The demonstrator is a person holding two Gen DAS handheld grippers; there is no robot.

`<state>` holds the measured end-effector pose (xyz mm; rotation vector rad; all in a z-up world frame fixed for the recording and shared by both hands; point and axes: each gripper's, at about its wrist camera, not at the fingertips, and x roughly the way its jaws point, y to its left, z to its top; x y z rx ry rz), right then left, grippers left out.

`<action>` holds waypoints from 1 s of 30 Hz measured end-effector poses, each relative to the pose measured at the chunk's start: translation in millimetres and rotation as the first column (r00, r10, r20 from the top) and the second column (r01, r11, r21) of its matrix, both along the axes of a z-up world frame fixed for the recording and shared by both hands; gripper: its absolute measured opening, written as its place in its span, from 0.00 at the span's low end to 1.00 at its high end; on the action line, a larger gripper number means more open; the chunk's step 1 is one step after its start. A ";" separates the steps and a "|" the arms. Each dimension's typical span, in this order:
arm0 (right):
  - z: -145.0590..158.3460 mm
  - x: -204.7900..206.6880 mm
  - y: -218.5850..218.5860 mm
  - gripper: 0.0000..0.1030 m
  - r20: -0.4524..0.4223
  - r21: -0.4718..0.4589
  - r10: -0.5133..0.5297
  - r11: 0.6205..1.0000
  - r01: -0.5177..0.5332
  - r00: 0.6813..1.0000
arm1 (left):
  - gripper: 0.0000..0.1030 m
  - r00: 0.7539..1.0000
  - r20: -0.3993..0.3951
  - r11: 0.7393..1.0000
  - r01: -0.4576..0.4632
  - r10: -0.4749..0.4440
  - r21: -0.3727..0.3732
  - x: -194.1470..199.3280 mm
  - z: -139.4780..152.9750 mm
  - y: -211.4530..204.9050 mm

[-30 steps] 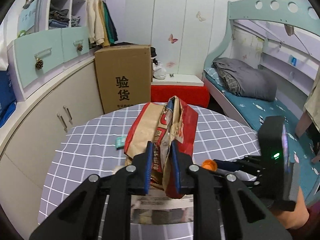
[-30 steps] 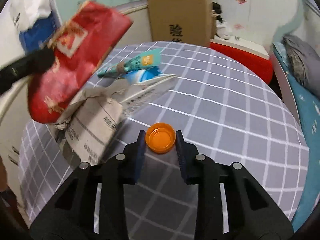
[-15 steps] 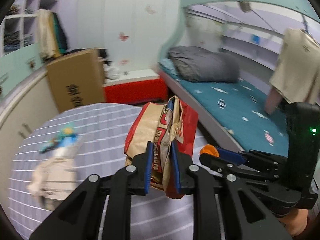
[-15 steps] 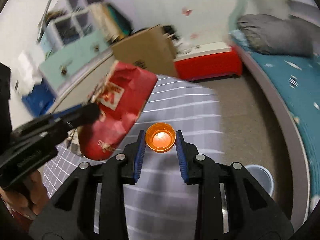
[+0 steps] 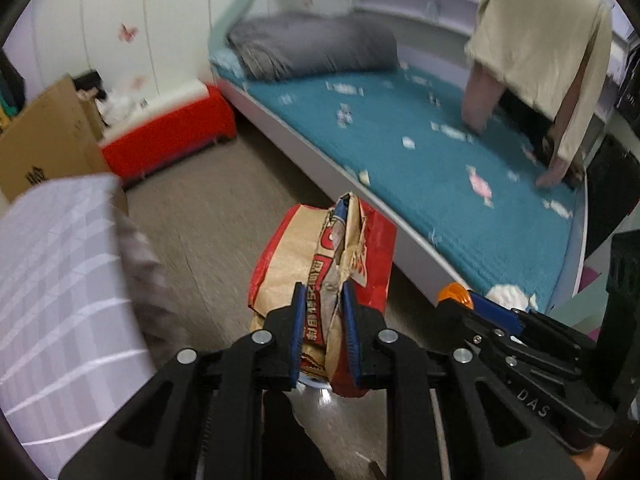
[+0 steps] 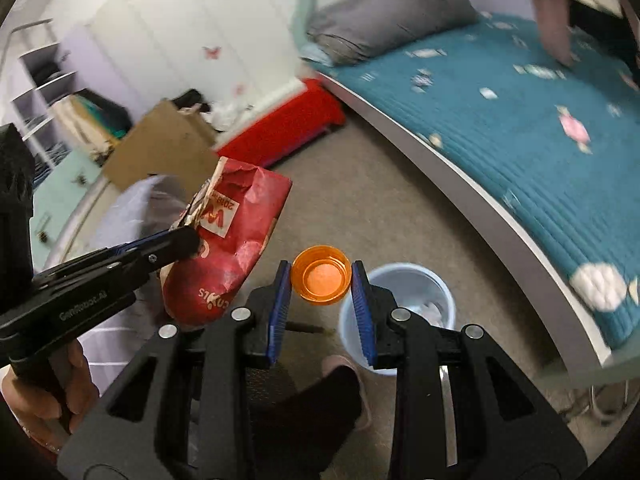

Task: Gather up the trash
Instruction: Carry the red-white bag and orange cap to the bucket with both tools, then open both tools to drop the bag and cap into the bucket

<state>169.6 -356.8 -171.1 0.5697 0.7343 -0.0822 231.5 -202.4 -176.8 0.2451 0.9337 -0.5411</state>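
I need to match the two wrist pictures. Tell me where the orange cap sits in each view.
Left wrist view: orange cap at lower right, at the tip of the right tool, beside the bed edge.
Right wrist view: the cap sits at centre, pinched between the blue pads, above the floor next to the blue bin.
Shared landmark: the red snack bag.

"DAS" on right gripper (image 5: 452, 300); "GenRobot.AI" on left gripper (image 6: 188, 242)

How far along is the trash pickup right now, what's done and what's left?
Done: the red paper bag is clamped in the left gripper and the orange cap in the right gripper, both off the table. In hand: carrying them over the floor near the blue bin. Left: dropping both in; the bin already holds some white scraps.
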 end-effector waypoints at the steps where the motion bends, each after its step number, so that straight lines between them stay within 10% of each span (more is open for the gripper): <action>1: -8.6 1.4 -3.6 0.29 -0.010 0.011 -0.013 1.000 0.013 1.000 | 0.17 1.000 -0.016 1.000 0.003 -0.003 0.013 6.1 -9.3 -6.5; 12: -82.1 19.3 -38.2 0.29 -0.105 0.078 -0.111 0.990 0.120 0.988 | 0.23 0.989 -0.145 0.996 -0.007 0.019 0.087 57.9 -94.2 -51.9; 16: -101.0 24.4 -47.0 0.29 -0.134 0.094 -0.129 0.985 0.142 0.983 | 0.68 0.983 -0.180 0.990 -0.021 0.046 0.136 72.4 -123.3 -53.4; 30: -117.6 36.4 -41.1 0.29 -0.158 0.121 -0.112 0.984 0.132 0.981 | 0.70 0.979 -0.191 0.984 -0.034 0.067 0.174 69.9 -130.3 -47.2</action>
